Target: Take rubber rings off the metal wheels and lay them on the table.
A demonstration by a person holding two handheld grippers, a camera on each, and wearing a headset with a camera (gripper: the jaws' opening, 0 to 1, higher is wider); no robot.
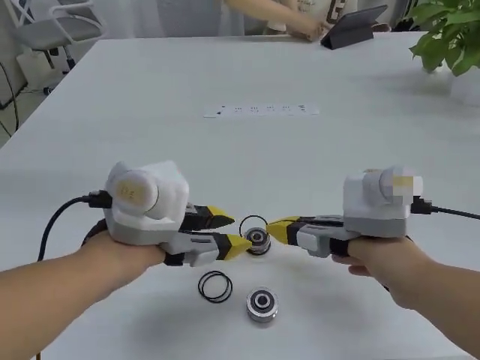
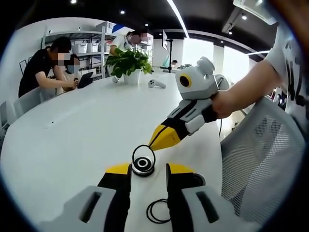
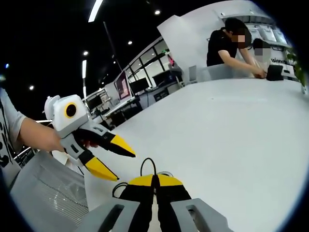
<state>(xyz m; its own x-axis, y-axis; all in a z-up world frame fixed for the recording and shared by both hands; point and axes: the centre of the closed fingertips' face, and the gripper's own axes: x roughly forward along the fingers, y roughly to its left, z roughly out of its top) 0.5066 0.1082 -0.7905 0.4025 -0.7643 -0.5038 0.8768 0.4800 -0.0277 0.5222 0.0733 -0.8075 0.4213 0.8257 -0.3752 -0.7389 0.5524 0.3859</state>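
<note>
I am holding my left gripper [image 1: 234,231] with its jaws spread, one yellow tip on each side of a small metal wheel [image 2: 143,165] that is lying flat on the white table [image 1: 247,150]. In the left gripper view a narrow gap is showing on either side of the wheel, so I am bracketing it rather than squeezing it. My right gripper [image 1: 271,229] is pointing in from the opposite side with its jaws pressed together, pinching a thin black rubber ring [image 2: 144,145]. The ring is standing on edge over the wheel, its lower part sitting at the wheel's top and its upper loop rising free. Nearer to me on the table, loose rings [image 1: 200,286] are lying flat, overlapping each other, and just beside them a second wheel [image 1: 262,304] is sitting flat, apart from both grippers
</note>
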